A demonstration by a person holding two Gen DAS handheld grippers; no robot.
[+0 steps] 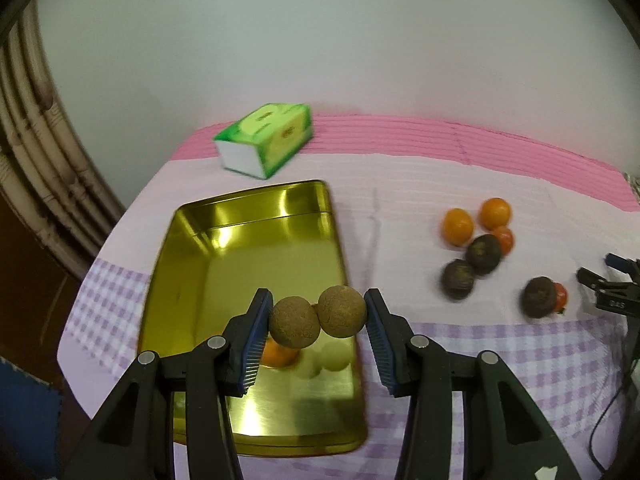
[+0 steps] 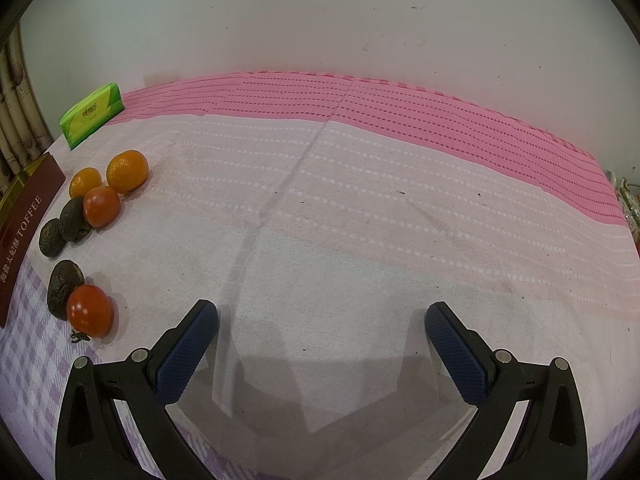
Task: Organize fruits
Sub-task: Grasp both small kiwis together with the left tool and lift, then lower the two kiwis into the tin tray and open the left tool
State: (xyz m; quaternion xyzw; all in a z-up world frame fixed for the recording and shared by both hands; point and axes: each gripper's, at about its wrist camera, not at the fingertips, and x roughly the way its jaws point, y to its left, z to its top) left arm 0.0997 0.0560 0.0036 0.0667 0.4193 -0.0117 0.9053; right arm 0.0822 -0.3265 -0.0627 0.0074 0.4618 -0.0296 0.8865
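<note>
From the left wrist view, the left claw (image 1: 318,322) hangs over the near end of the gold tray (image 1: 192,240), its blue pads spread about as wide as the two brown fruits (image 1: 318,316) between them. The left fruit touches the left pad; the right fruit sits just beside the right pad, and I cannot tell whether they are pinched or already falling. If still held, the grip looks risky: two round fruits pressed side by side can squirt out, and one may bounce off the tray's low right rim onto the cloth-covered surface (image 1: 400,184). An orange fruit (image 1: 278,354) already lies in the tray directly beneath, so a dropped fruit could strike it and roll. Further right on the surface wait two oranges (image 1: 476,218), three dark wrinkled fruits (image 1: 484,254) and two red ones (image 1: 503,238), bunched and touching. A green tissue pack (image 1: 266,138) sits at the far left.

From the right wrist view, the right claw (image 2: 322,344) is wide open and holds nothing, hovering over bare cloth. The loose fruits lie at the left: the near red fruit (image 2: 89,311) leans against a dark one (image 2: 62,288). Reaching for one of the touching fruits could well nudge its neighbour and send it rolling toward the near edge. The tray's dark red side (image 2: 24,232) shows at the far left.
</note>
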